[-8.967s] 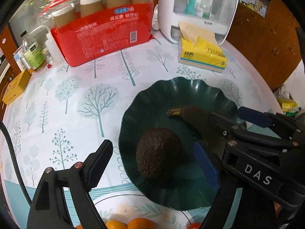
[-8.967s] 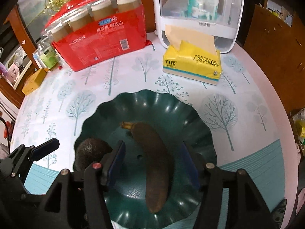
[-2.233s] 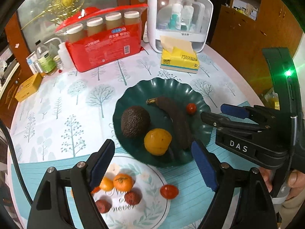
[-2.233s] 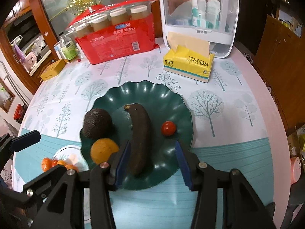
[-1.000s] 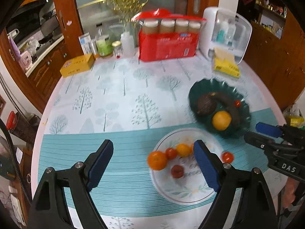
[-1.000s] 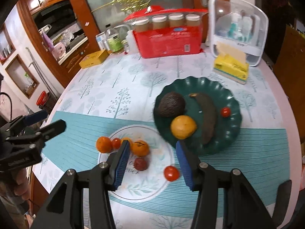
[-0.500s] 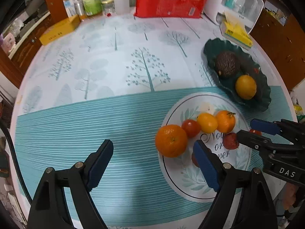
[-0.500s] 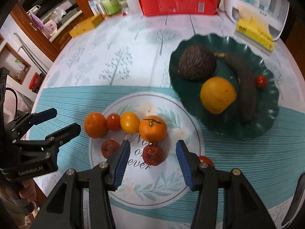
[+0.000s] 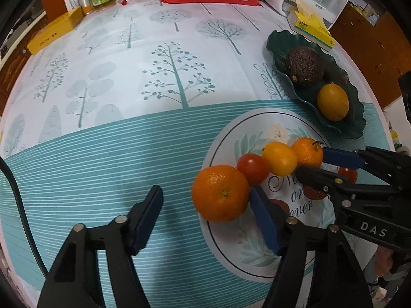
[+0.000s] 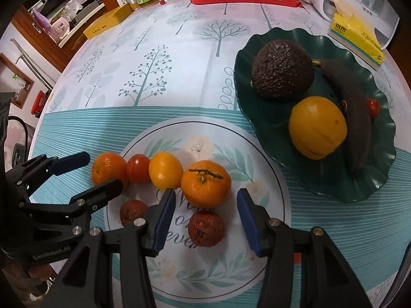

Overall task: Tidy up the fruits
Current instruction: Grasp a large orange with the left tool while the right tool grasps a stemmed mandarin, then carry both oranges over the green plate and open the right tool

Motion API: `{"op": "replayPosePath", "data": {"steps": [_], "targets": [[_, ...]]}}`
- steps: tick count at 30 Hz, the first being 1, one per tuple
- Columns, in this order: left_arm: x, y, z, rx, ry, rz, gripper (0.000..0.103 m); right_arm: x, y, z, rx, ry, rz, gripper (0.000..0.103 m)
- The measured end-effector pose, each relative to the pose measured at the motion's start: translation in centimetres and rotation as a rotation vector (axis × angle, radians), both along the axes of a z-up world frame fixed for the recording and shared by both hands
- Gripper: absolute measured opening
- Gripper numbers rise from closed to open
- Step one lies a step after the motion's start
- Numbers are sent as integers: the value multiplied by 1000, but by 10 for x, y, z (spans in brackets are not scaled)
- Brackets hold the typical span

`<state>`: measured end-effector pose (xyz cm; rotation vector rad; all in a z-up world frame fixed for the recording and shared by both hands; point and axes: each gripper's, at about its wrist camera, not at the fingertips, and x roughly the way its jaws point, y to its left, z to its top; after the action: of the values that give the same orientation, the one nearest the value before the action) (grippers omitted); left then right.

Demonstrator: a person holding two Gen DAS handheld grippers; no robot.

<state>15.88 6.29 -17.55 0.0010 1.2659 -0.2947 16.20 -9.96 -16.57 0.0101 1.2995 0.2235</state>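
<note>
**Both grippers lowered over the white plate**

Both grippers have dropped close; the left gripper (image 9: 205, 211), jaws just narrowing, stands spread beside the large orange (image 9: 221, 193). The bench (image 9: 128, 77) carries a green dish (image 10: 380, 179) behind the white plate (image 10: 269, 243), holding avocado (image 10: 282, 69), banana (image 10: 357, 118), lemon (image 10: 317, 131), tomato (image 10: 373, 107). The right gripper (image 10: 203, 218), spread, straddles a stemmed mandarin (image 10: 205, 187).

Left gripper (image 9: 205, 220): black plastic frame, two fingers (image 9: 146, 215) faced with blue ribbed pads, silver screws at the pivots, a black cable (image 9: 18, 205) along its left side; its side reads "GenRobot.AI". Right gripper (image 10: 205, 215): same black frame, blue pads, silver screws; its side reads "DAS".
</note>
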Motion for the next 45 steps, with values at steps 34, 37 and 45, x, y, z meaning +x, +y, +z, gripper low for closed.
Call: {"op": "replayPosePath", "data": {"steps": [34,37,45], "targets": [[-32,-13,83,-71,-123,-65,43,-52,1,75,-63,-224,11,38],[-36,-21,102,-85,-151,-84,43,-63,-7,90,-72,-252,-11,38],[-30,-53,161,-83,-268,-155,43,-75,-39,126,-124,-310,-72,37]]}}
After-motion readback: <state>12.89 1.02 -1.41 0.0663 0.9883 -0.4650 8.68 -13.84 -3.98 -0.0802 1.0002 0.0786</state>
